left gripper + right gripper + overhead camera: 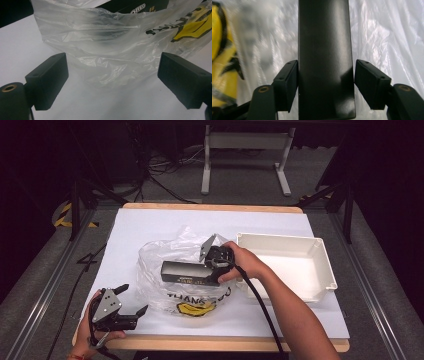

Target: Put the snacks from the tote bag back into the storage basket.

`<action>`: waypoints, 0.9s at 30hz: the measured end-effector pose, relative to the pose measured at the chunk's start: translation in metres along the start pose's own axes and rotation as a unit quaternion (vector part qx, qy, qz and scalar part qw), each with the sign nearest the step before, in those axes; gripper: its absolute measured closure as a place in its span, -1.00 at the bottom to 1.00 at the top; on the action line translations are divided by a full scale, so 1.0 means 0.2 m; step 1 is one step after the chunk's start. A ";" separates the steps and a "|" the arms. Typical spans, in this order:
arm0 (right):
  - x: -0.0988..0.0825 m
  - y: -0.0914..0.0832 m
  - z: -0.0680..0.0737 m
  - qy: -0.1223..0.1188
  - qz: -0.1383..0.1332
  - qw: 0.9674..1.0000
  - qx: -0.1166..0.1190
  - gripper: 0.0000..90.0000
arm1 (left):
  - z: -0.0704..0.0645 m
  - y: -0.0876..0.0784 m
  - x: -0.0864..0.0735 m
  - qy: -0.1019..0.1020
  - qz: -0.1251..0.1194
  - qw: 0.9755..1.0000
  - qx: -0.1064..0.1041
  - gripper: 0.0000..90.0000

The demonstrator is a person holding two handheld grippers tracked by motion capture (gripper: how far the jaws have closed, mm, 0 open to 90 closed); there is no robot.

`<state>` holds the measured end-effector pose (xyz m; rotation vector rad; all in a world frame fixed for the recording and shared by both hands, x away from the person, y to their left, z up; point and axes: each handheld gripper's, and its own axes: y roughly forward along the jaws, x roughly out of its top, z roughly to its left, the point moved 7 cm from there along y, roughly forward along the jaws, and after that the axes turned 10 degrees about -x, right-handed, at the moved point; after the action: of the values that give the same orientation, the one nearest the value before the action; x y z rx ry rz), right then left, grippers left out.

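From above, my right gripper [207, 270] sits at the centre of the frame, at the right end of a long, flat-sided black box [184, 271] that lies across a crumpled clear plastic bag [160, 257]. The bag is thin and glossy, full of creases, with black lettering and a yellow patch at its lower edge. Whether the box is inside the film or on top of it I cannot tell. To the right stands a rectangular white plastic tray [327, 270] with smooth raised walls and nothing in it. All of this rests on a matte white worktop [145, 225] edged in pale wood. At lower left, my left gripper [132, 302] is spread wide and holds nothing.

In the left gripper view, the two black pads [48, 80] stand far apart over bare white worktop, with the wrinkled bag [105, 50] just beyond them and a box printed OREO [138, 7] at the top edge.

In the right gripper view, the black box [324, 62], smooth with a dull sheen, runs up the middle of the frame between my right gripper's pads [285, 85]. The left pad is against its side; a narrow gap shows at the right pad, so the hold is loosened. Blurred film and yellow print lie behind.
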<state>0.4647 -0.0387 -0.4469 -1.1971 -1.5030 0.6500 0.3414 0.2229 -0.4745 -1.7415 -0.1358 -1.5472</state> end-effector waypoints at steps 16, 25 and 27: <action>0.04 0.00 0.02 -0.025 -0.005 1.000 0.007 -0.05 | -0.01 0.01 -0.01 0.000 0.008 1.000 -0.009 -0.76; 0.08 -0.04 0.02 -0.033 -0.026 0.999 0.000 -0.04 | -0.01 0.02 -0.01 0.000 0.009 1.000 -0.009 -0.77; 0.08 -0.05 0.02 -0.031 -0.025 0.999 0.000 -0.04 | -0.01 0.02 -0.01 0.000 0.008 1.000 -0.008 -0.77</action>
<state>0.4589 -0.0275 -0.4328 -1.1449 -1.5789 0.6600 0.3412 0.2207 -0.4779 -1.7507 -0.1098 -1.5414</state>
